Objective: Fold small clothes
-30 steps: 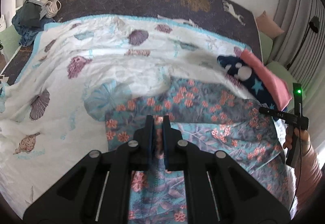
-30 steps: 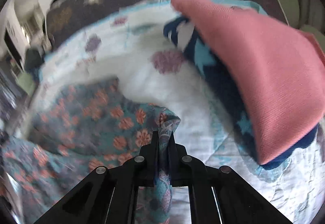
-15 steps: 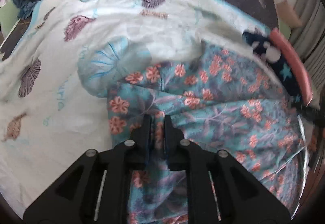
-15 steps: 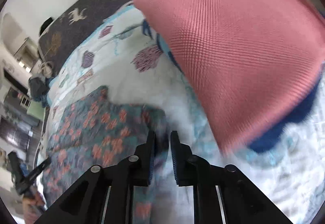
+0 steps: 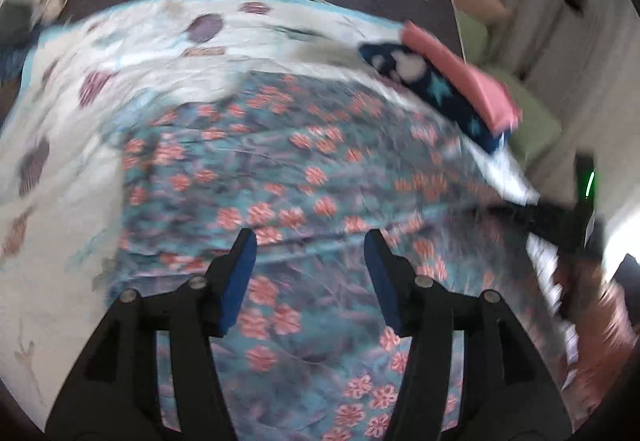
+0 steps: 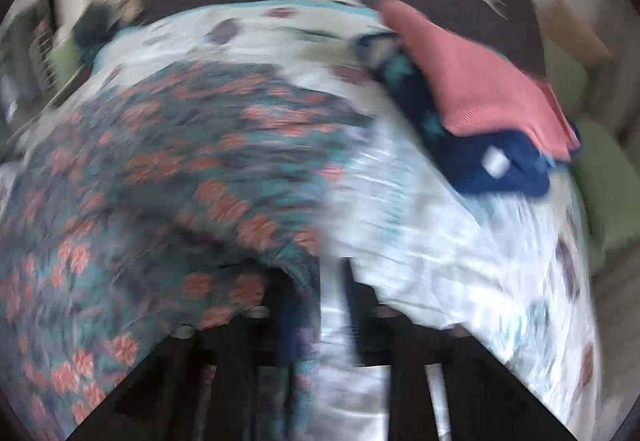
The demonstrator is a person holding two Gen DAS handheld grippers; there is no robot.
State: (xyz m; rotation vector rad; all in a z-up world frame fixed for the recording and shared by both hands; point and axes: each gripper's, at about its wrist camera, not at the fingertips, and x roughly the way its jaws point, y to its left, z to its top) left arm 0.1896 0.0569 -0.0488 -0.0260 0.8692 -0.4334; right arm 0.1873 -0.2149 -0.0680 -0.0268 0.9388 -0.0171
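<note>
Blue foam lines the pads (image 5: 240,273) of the left gripper (image 5: 310,273), whose jaws have just been opening and are seen spread wide with nothing pinched; only the floral cloth lies flat below the gap. The teal floral garment with salmon-pink blossoms (image 5: 304,177) is spread on the white shell-printed bedspread (image 5: 132,53), directly beneath and ahead of these fingers, reaching toward the far edge of the bed.

In the right wrist view, the right gripper (image 6: 332,305) is blurred. Its jaws are seen close together, having just narrowed slightly, with a slim gap left and white bedspread showing through it. The garment's edge lies against the left-hand finger (image 6: 292,313); whether it is pinched cannot be told.

The garment's long axis appears to run across, from one gripper toward the other. The left gripper is judged nearer its middle, the right at its side edge. Any next fold would likely be taken from those edges.

A folded pink cloth (image 5: 460,77) on a navy star-patterned cloth (image 5: 424,81) rests near the bed's far right corner.
</note>
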